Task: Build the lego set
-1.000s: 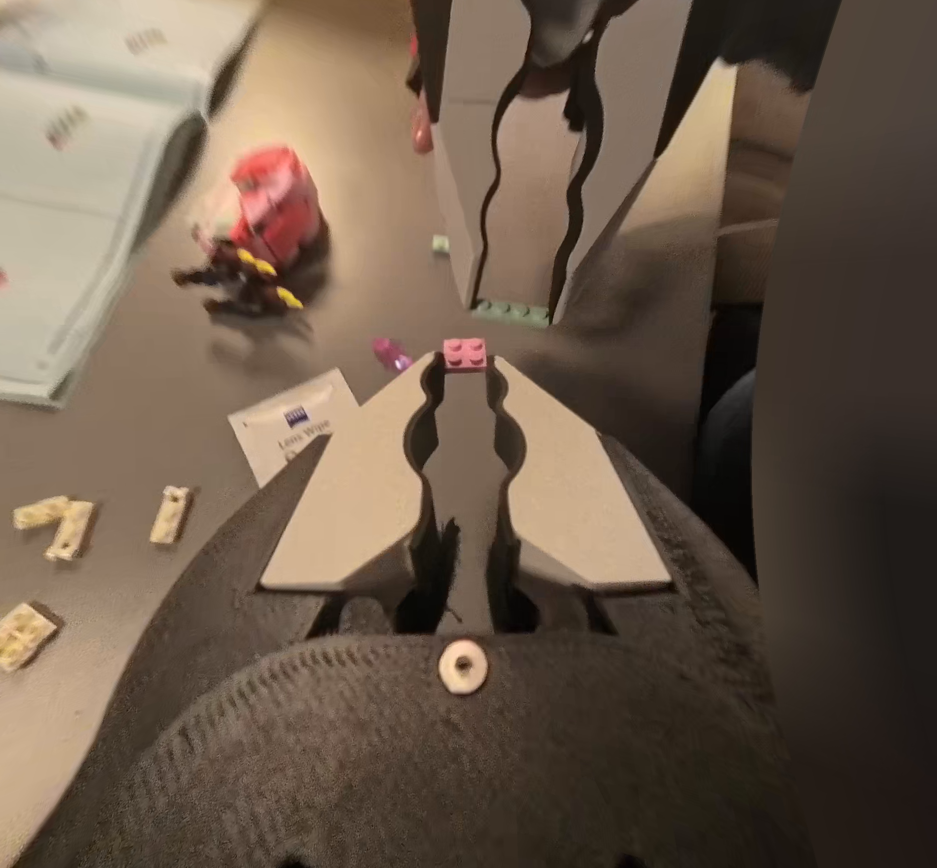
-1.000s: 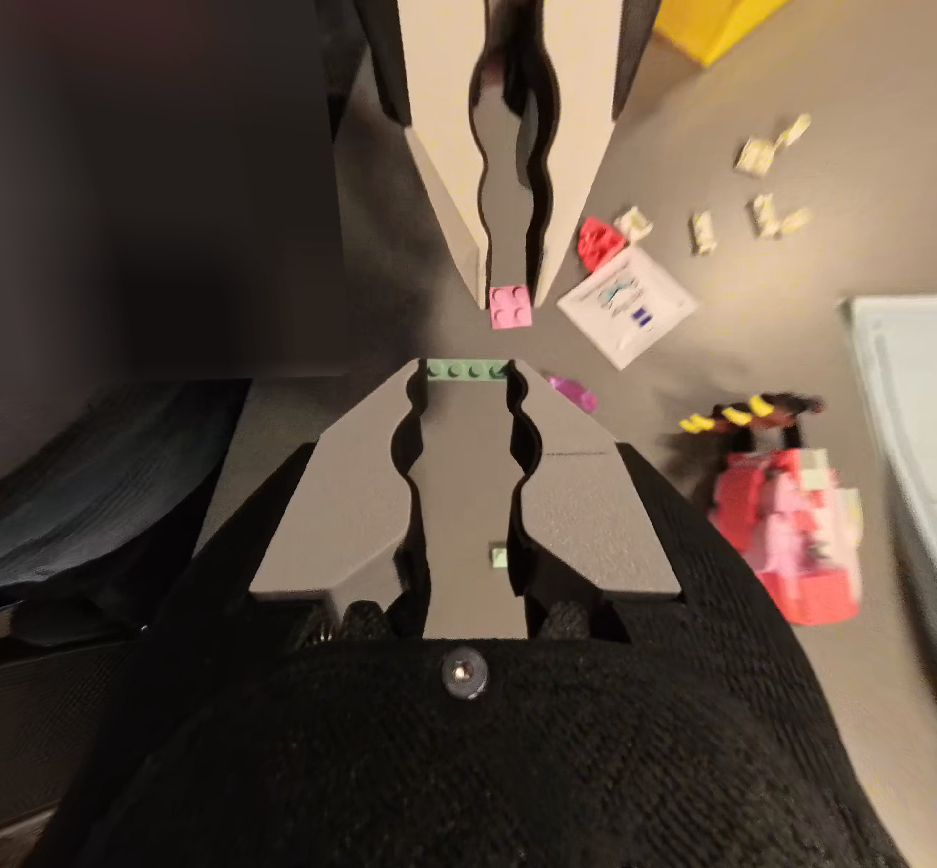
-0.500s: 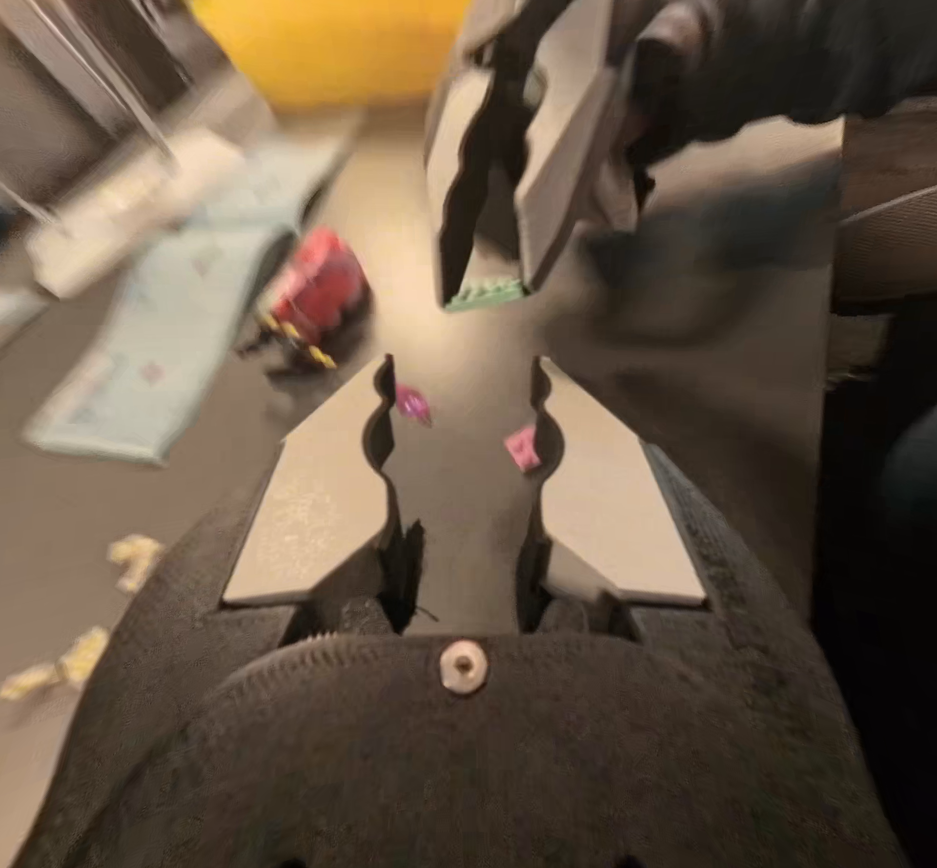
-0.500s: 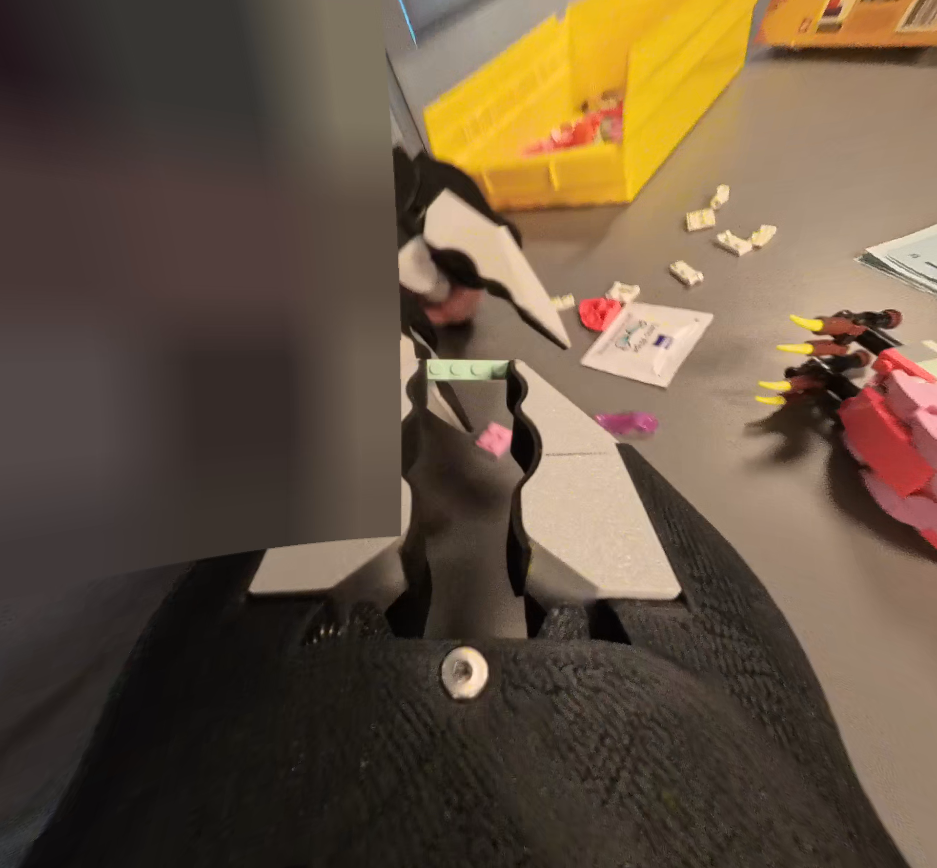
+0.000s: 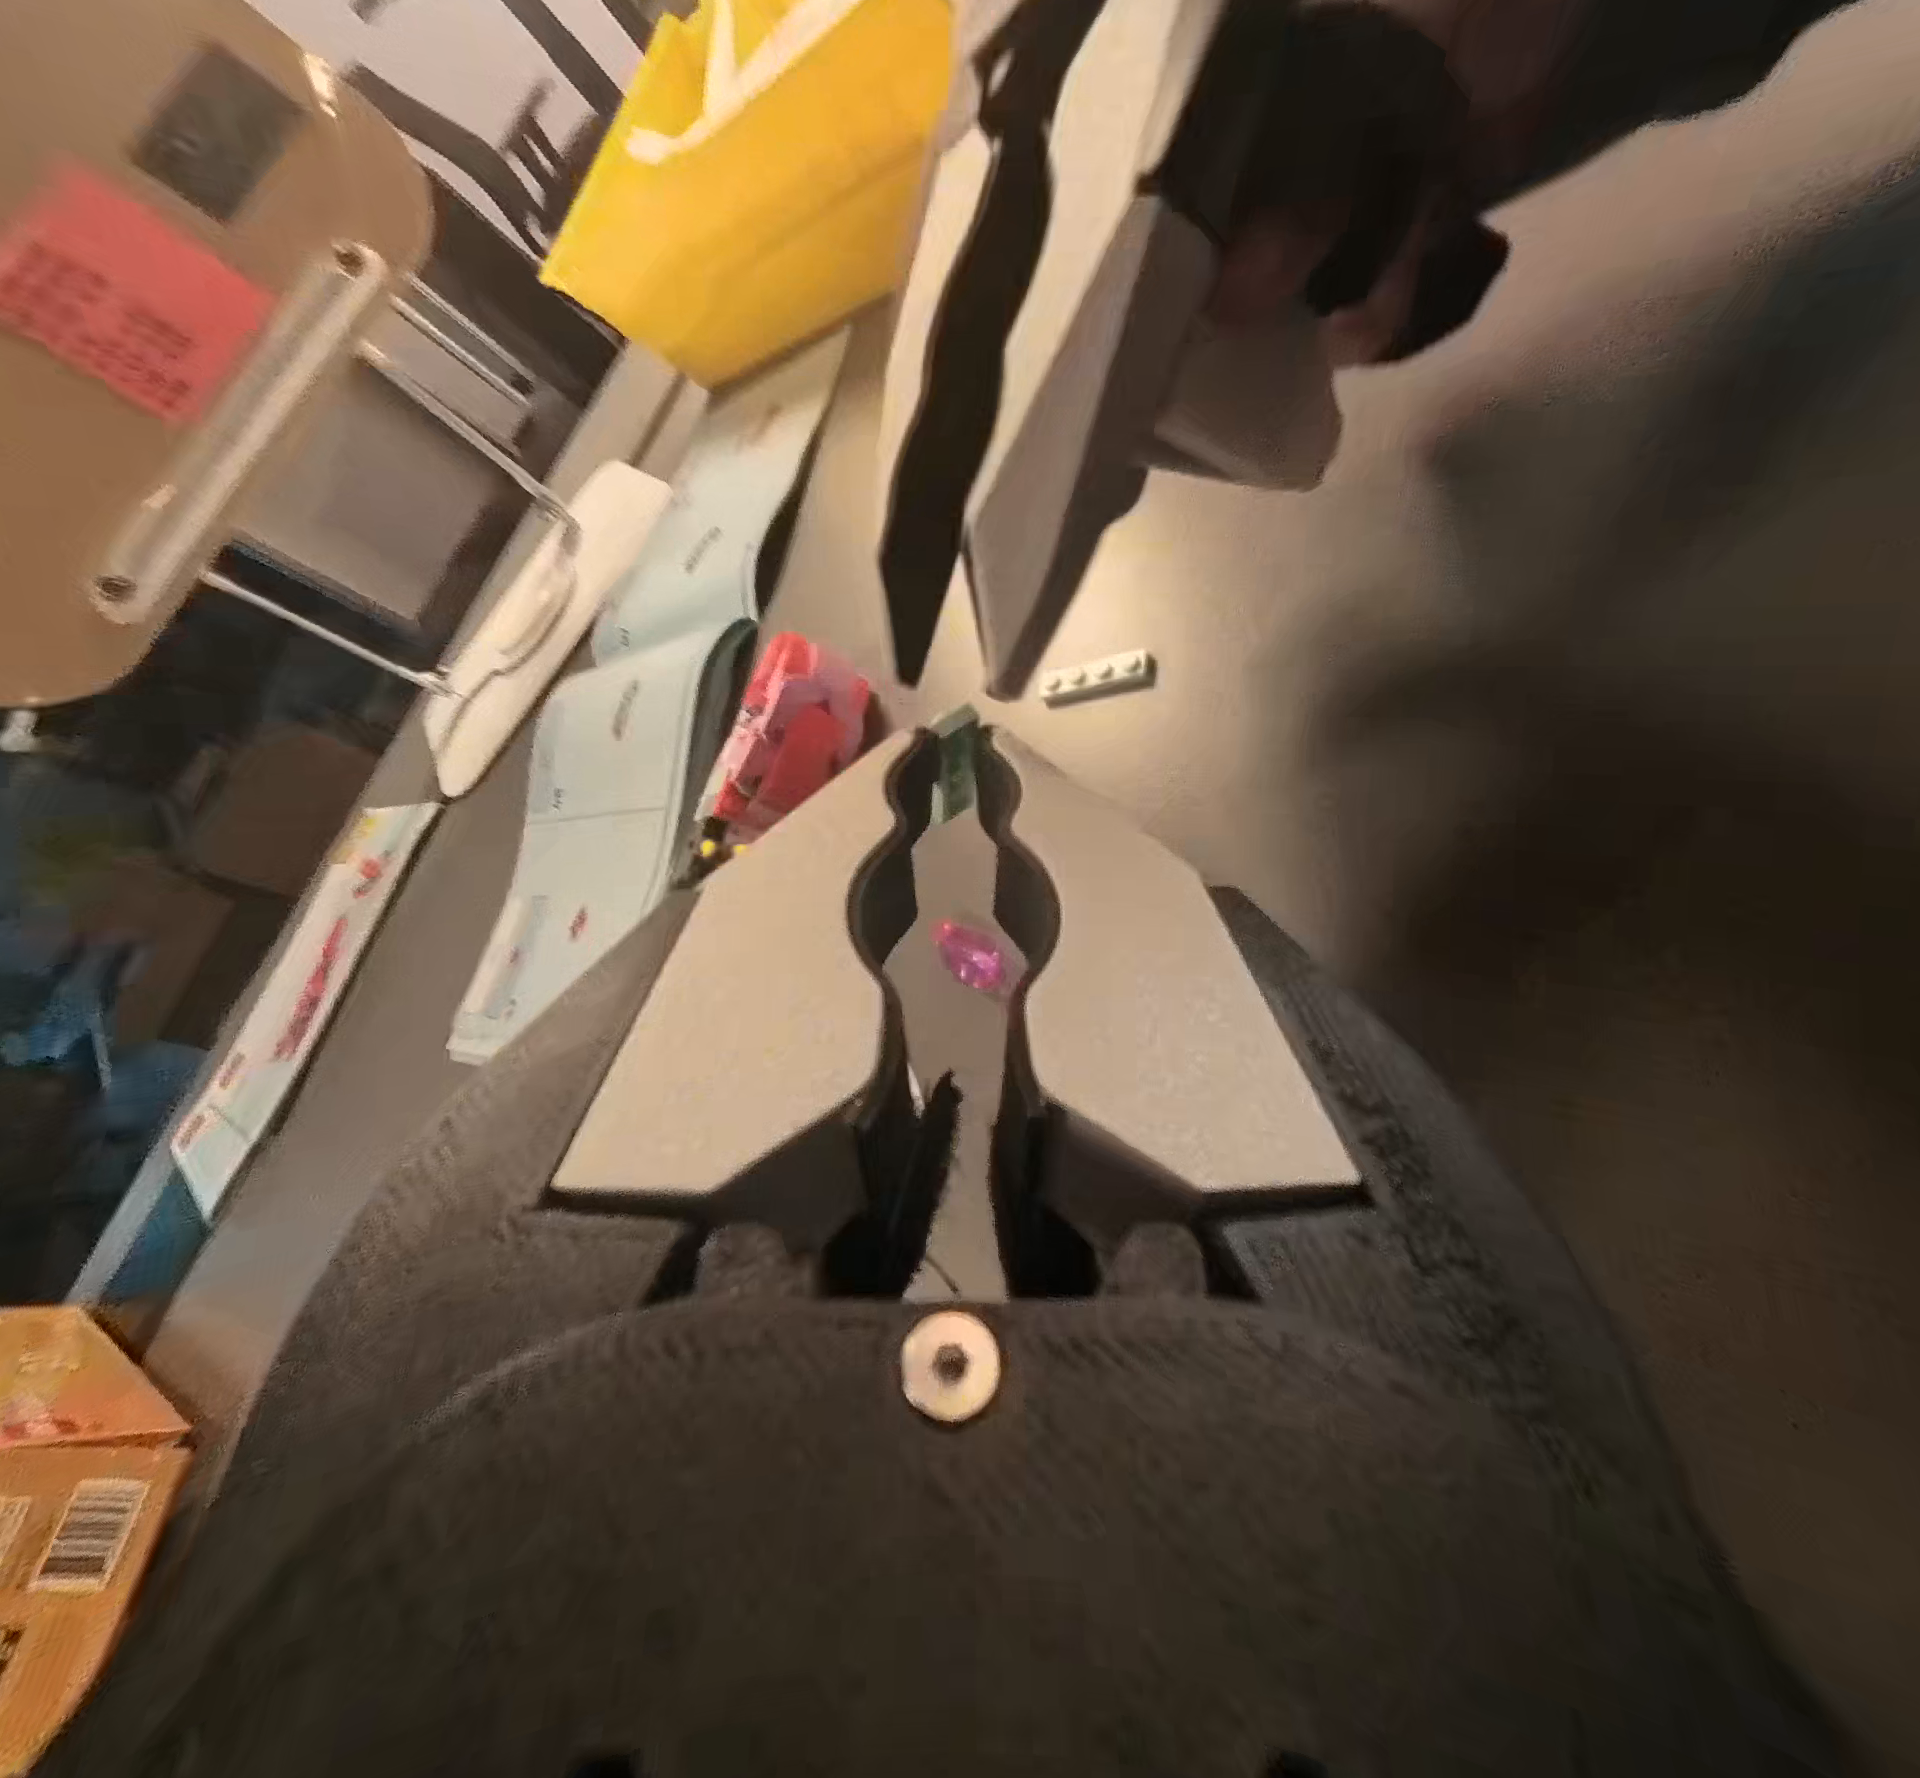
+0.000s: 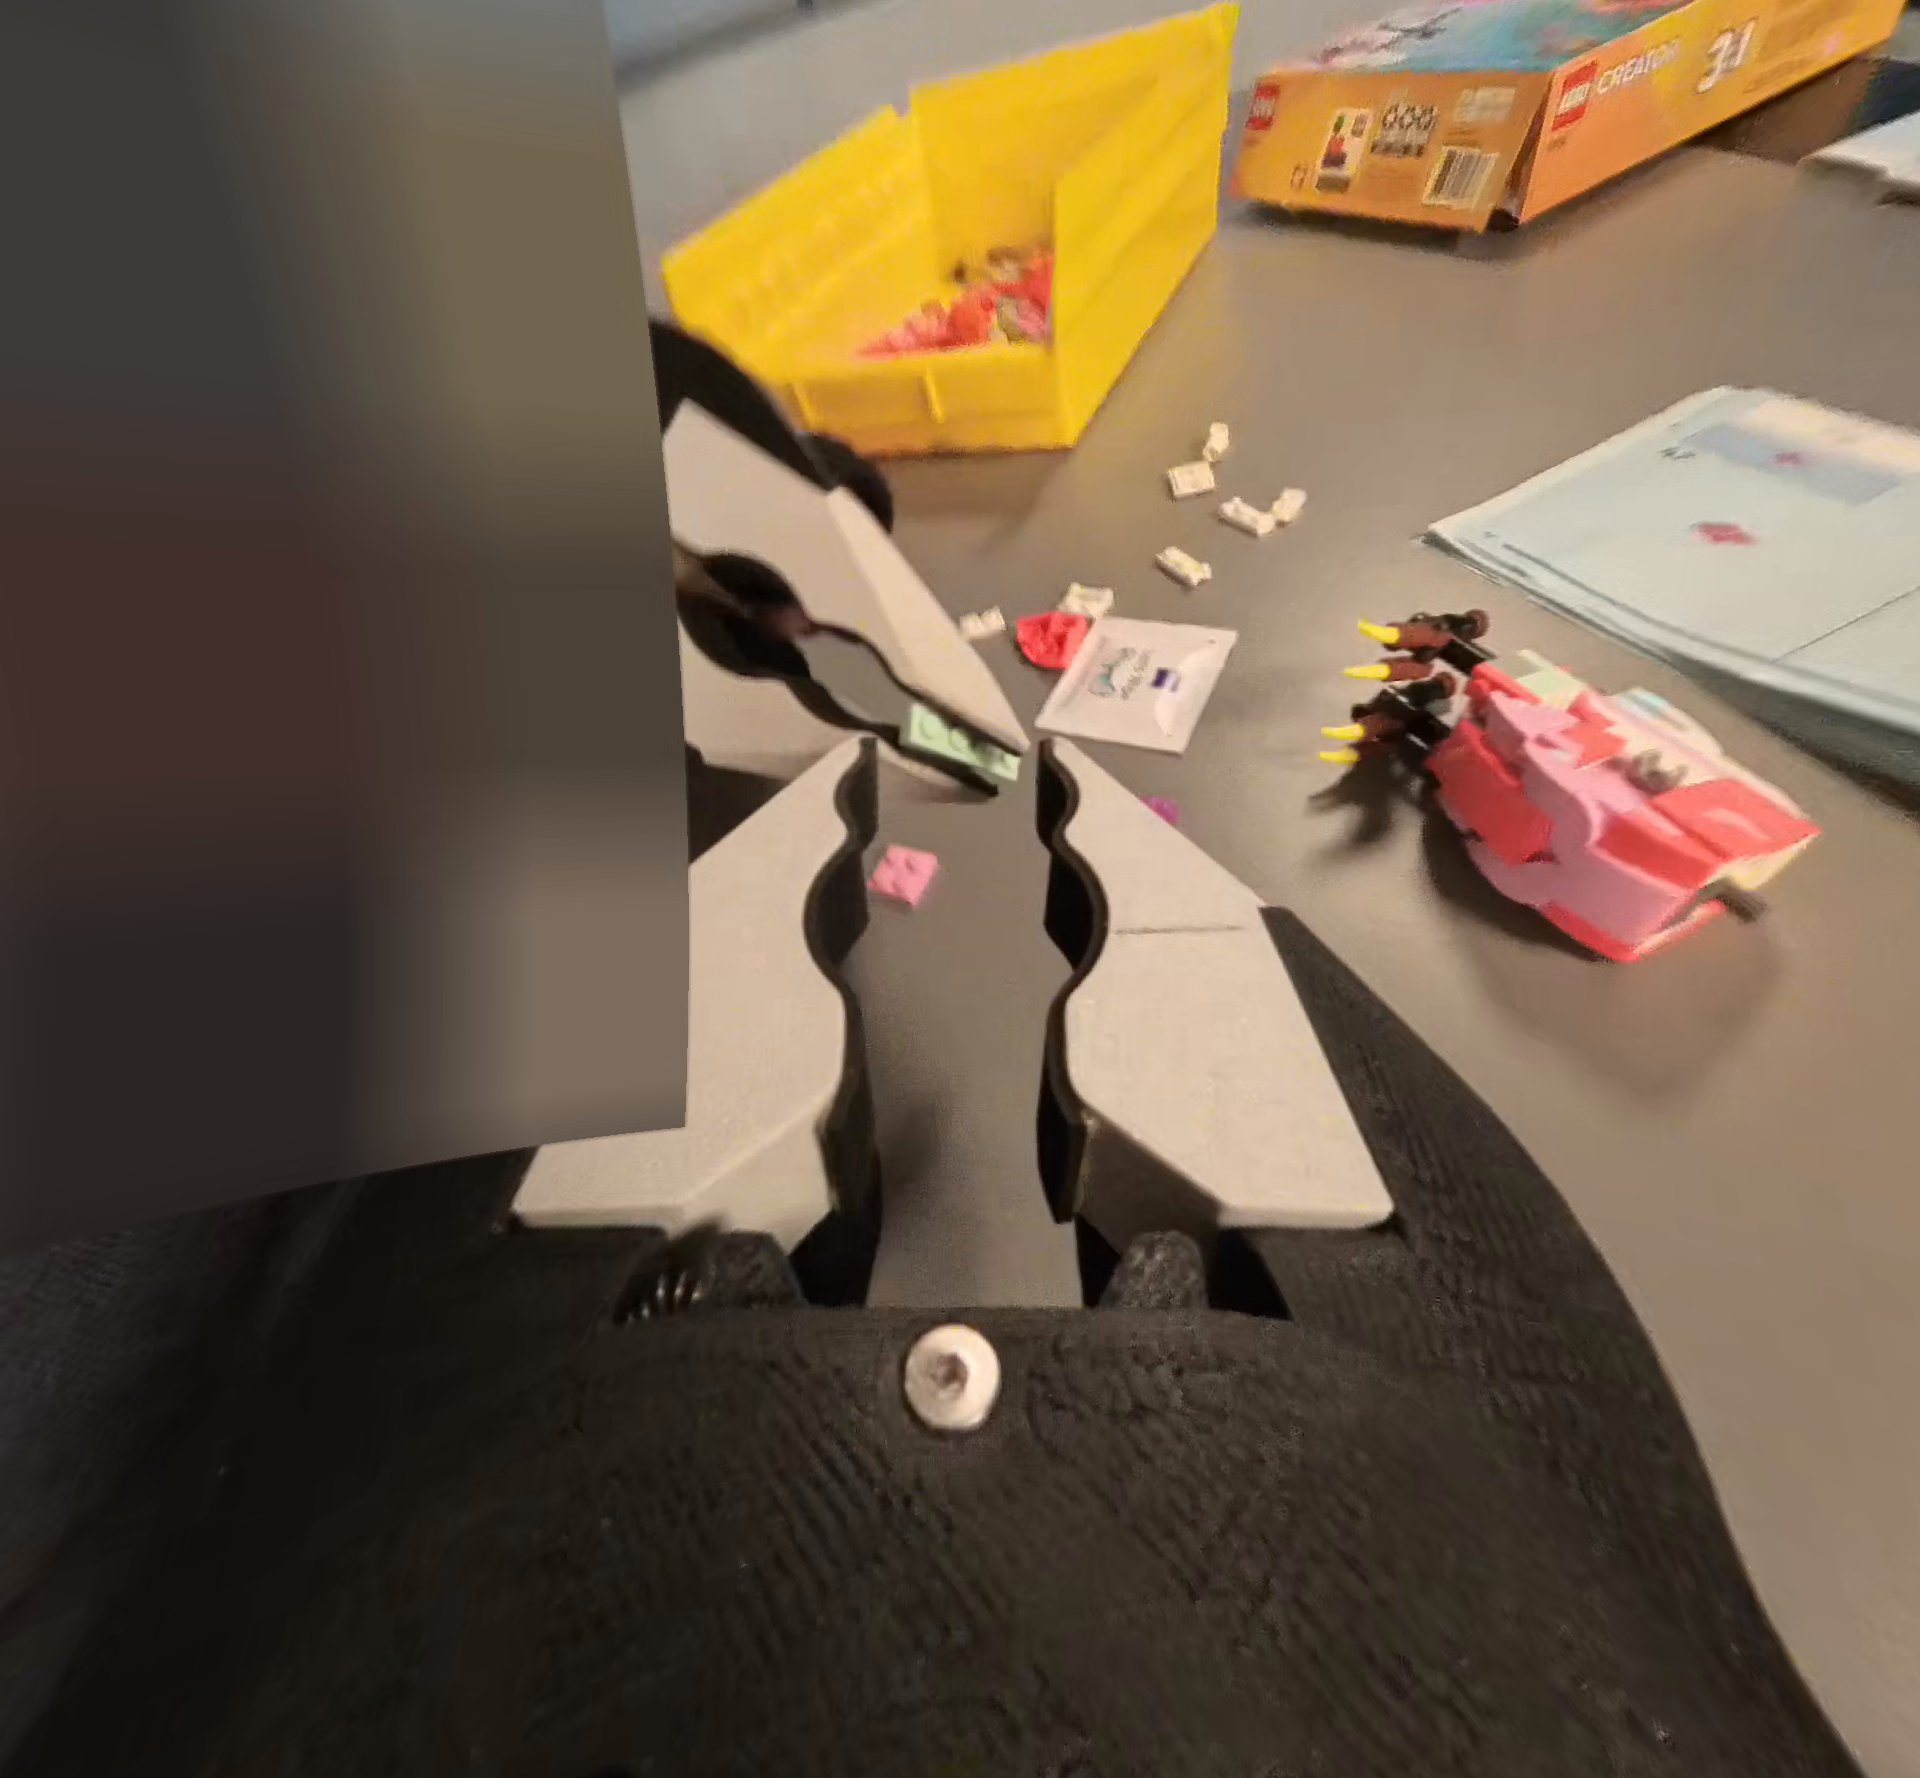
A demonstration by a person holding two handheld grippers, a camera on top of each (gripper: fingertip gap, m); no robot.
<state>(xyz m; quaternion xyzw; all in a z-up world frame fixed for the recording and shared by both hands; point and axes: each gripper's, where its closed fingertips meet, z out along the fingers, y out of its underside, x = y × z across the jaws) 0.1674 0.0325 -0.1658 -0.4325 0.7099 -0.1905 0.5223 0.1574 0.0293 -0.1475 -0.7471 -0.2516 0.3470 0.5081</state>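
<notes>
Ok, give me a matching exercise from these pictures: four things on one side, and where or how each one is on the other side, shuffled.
Things:
1. green plate
2. pink square plate
3. yellow bin
4. white sachet

Places or states:
A. lying flat next to a red piece
B. pinched in the fingers of the left gripper
C. holding loose red pieces
D. flat on the table, between the open fingers of the right gripper

Pairs: 1-B, 2-D, 3-C, 4-A
</notes>
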